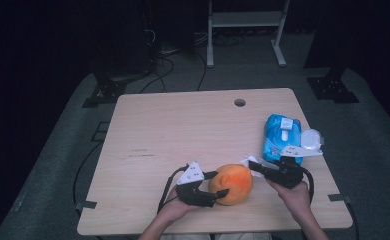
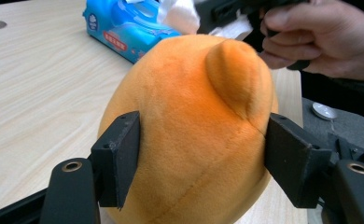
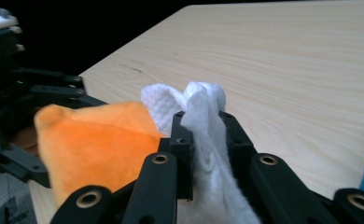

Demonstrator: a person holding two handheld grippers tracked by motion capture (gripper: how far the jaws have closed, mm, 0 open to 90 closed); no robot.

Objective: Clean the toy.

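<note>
An orange plush toy (image 1: 233,183) sits near the front edge of the wooden table (image 1: 183,135). My left gripper (image 1: 217,184) reaches in from the left, and its two black pads (image 2: 119,154) press against the sides of the plush toy (image 2: 194,116), so it is shut on it. My right gripper (image 1: 255,167) comes from the right, just above the toy's right side. It is shut on a crumpled white wipe (image 3: 203,105), pinched upright in the right gripper (image 3: 203,126), beside the plush toy (image 3: 96,144).
A blue pack of wet wipes (image 1: 281,135) lies at the right of the table, with a white wipe poking out of its top. A round white object (image 1: 311,139) sits by the right edge. A cable hole (image 1: 239,102) is at the back.
</note>
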